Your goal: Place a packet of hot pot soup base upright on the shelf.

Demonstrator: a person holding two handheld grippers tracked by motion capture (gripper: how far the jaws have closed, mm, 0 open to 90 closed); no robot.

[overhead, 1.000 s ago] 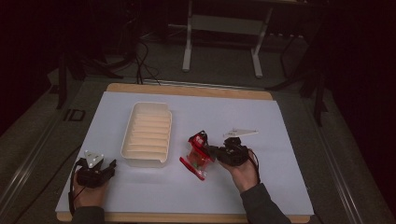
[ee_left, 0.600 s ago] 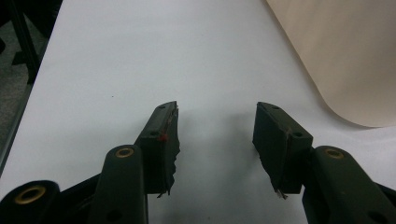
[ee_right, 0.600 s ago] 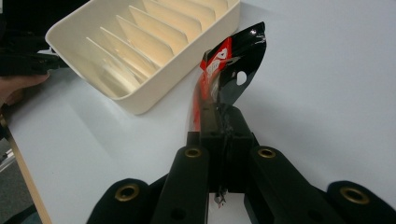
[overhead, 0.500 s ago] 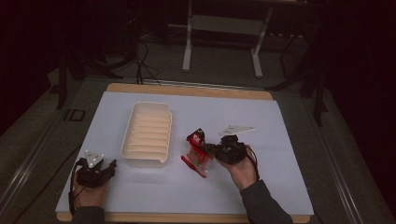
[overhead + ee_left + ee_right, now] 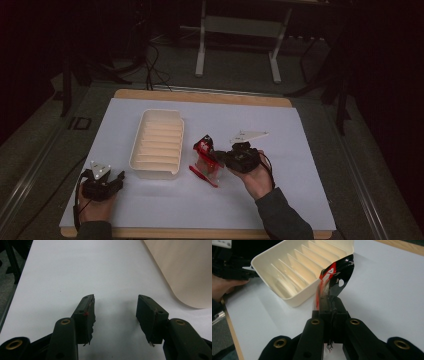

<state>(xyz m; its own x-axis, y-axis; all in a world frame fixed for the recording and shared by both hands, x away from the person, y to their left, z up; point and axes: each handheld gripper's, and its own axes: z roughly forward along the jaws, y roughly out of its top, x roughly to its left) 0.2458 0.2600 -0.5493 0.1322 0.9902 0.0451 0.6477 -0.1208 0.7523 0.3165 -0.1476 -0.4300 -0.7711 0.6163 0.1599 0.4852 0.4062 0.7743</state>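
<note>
A cream tray [image 5: 157, 142] with several ribbed slots lies left of the table's middle. Just right of it, my right gripper [image 5: 220, 157] is shut on a red, black and clear packet [image 5: 205, 149], which hangs tilted over the white sheet beside the tray. In the right gripper view the packet [image 5: 334, 275] sticks up from the shut right gripper [image 5: 331, 302], with the tray [image 5: 294, 267] just beyond it. My left gripper [image 5: 117, 181] rests near the front left corner. It stands open with nothing between its fingers [image 5: 86, 312], and the tray's rounded corner [image 5: 185, 270] is at the upper right.
A white sheet [image 5: 300, 165] covers the wooden table, whose edge [image 5: 200, 96] shows at the back. Metal stand legs [image 5: 202, 55] and cables lie on the dark floor behind. In the right gripper view the person's other hand [image 5: 224, 287] sits beyond the tray.
The right gripper and its packet have shifted only slightly beside the tray. The left gripper has kept still.
</note>
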